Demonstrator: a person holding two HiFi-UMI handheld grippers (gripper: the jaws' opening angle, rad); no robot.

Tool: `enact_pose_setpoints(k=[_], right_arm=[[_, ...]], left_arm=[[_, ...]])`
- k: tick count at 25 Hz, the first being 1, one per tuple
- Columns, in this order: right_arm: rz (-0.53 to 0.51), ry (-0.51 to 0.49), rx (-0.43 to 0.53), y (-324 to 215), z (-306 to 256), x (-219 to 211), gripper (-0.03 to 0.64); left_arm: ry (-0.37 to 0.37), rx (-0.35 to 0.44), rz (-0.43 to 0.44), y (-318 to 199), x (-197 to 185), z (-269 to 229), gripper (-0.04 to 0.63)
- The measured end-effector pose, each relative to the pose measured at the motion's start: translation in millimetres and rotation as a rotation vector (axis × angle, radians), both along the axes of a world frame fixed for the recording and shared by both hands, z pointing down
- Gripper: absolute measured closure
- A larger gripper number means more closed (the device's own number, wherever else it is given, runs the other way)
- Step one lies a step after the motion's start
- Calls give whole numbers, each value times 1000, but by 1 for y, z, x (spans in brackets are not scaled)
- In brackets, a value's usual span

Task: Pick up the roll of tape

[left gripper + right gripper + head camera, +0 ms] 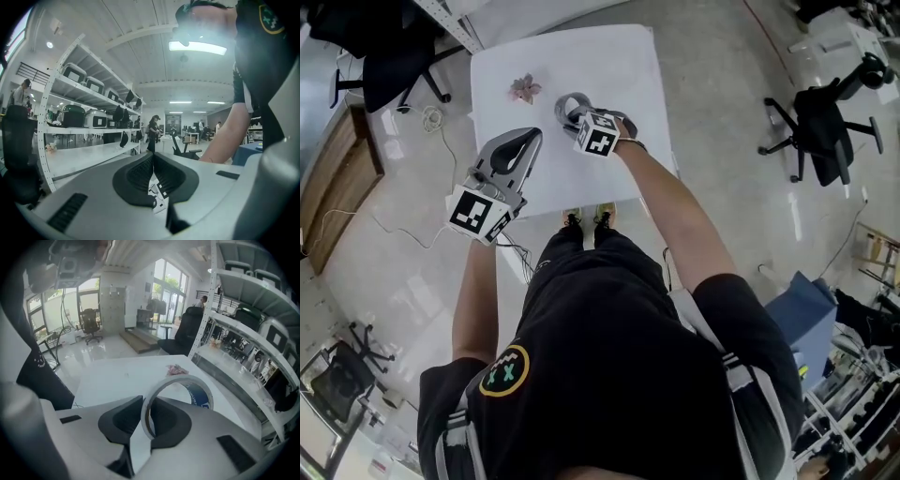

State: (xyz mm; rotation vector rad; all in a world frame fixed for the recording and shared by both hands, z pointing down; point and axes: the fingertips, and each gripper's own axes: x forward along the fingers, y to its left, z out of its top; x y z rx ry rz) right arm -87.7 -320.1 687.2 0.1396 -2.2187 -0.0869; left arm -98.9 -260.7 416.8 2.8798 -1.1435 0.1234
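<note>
The roll of tape (180, 394) is a pale ring with a blue printed inner face. My right gripper (146, 420) is shut on its near wall and holds it lifted off the white table (126, 376). In the head view the roll of tape (568, 105) shows just beyond the right gripper (581, 117), above the table's middle. My left gripper (528, 141) hovers level over the table's left front part. Its jaws (153, 169) meet with nothing between them.
A small pink crumpled thing (524, 89) lies on the table (628, 75) at the back left, also seen as a pink scrap (176, 369) beyond the roll. Shelving (243, 333) stands to the right of the table. Office chairs (825, 122) stand on the floor around.
</note>
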Motion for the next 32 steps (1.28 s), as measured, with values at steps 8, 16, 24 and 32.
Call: enact_pose_setpoints(k=[8, 16, 24, 32], right_arm=[[101, -248, 47, 4, -87, -3, 543], [142, -458, 142, 11, -187, 5, 543], [137, -617, 248, 30, -280, 21, 543], [113, -672, 351, 53, -333, 46, 541]], left_arm=[[2, 14, 0, -1, -5, -5, 577], [5, 43, 6, -2, -6, -17, 577], [5, 69, 29, -1, -3, -32, 576], [21, 80, 40, 1, 6, -48, 577]])
